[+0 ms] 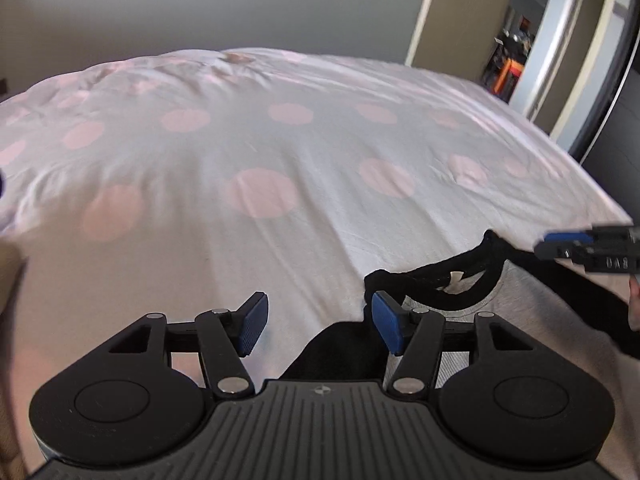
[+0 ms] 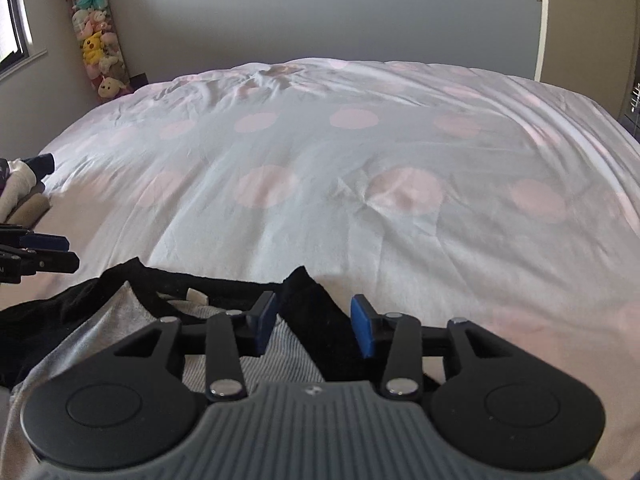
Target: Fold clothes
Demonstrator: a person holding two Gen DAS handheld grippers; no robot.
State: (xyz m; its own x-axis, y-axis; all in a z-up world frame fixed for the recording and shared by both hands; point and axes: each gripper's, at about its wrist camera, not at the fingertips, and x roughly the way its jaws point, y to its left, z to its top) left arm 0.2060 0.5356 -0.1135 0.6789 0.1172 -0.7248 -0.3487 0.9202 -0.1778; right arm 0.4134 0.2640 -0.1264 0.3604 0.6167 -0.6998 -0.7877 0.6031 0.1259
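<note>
While spread at the near edge of the dotted duvet [image 2: 360, 184], grey-and-black shirt [image 2: 256, 352] lies collar toward the pillows, flat for folding. Left gripper [image 1: 316, 324] gapes wide, gripping nothing, right pad beside the left shoulder. Right gripper [image 2: 314, 326] likewise parted, empty, straddling the black right shoulder.

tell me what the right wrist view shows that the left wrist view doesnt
Only the right wrist view: a tall tube of plush toys in the corner, a window edge, and a pile of clothes at the bed's left side. Only the left wrist view: an open doorway with orange items beyond. Both share the polka-dot duvet, the grey-and-black garment and both open hand-held grippers: left hand-held gripper, right hand-held gripper.
</note>
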